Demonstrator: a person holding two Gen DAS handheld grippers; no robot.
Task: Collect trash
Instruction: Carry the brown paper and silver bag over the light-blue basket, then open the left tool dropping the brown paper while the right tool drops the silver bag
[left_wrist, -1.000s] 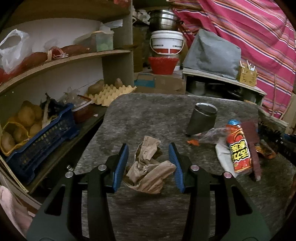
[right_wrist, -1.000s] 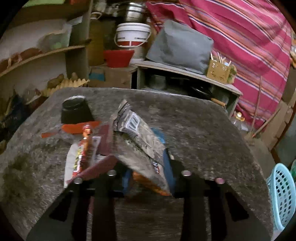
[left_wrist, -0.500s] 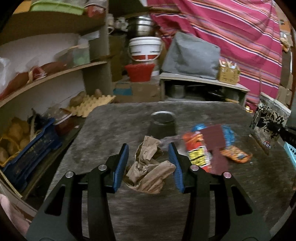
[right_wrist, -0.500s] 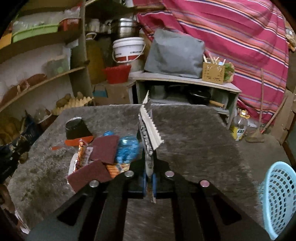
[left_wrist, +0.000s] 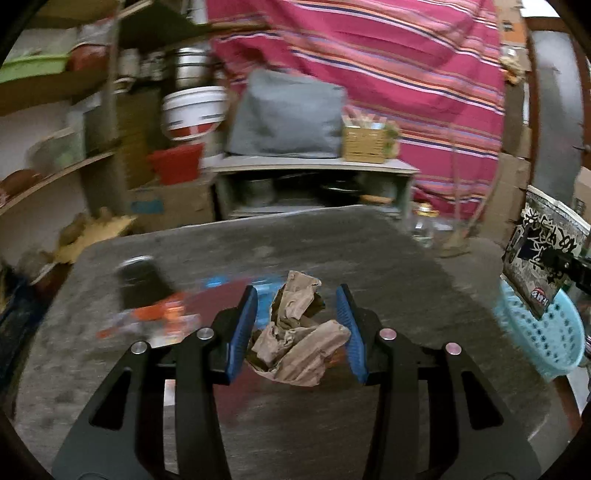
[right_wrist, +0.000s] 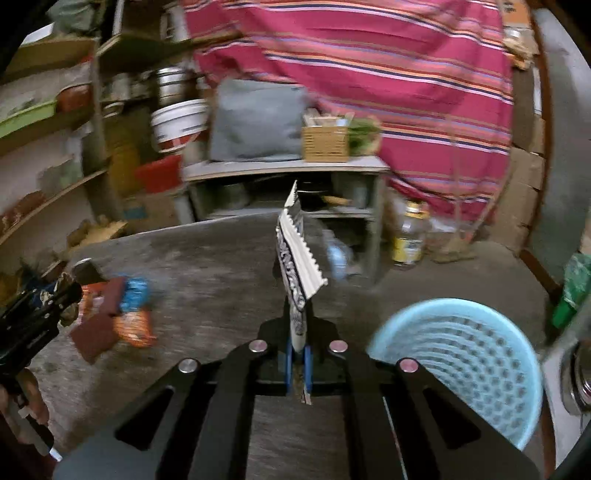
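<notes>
Left wrist view puts the crumpled brown paper (left_wrist: 295, 332) at its centre, clamped between the blue pads of the left gripper (left_wrist: 300, 328) and carried clear of the grey table (left_wrist: 369, 251); beyond it, smeared by motion, the remaining wrappers (left_wrist: 155, 317) and a dark cup (left_wrist: 138, 277) lie on the tabletop; further right the pale blue basket (left_wrist: 535, 339) stands off the table's edge. Right wrist view shows the black-and-white snack packet (right_wrist: 295, 266) standing upright, pinched at its lower end by the fully clenched right gripper (right_wrist: 297, 363); the basket (right_wrist: 461, 362) sits just to its right and lower, its mouth open.

As a judgement, both pieces are on their way to the basket, and the risks lie in the release; the paper ball is springy and irregular, so it may cling to one pad or drop short onto the table edge; the packet is tall and light, so let go beside the rim it could tip outside; two grippers converging on one opening may also knock each other.

Hard to read: the print on the leftover wrappers is blurred; the basket's far side is cut off in the left view, and its inside holds nothing I can make out; whether the paper touches the table is not certain.
</notes>
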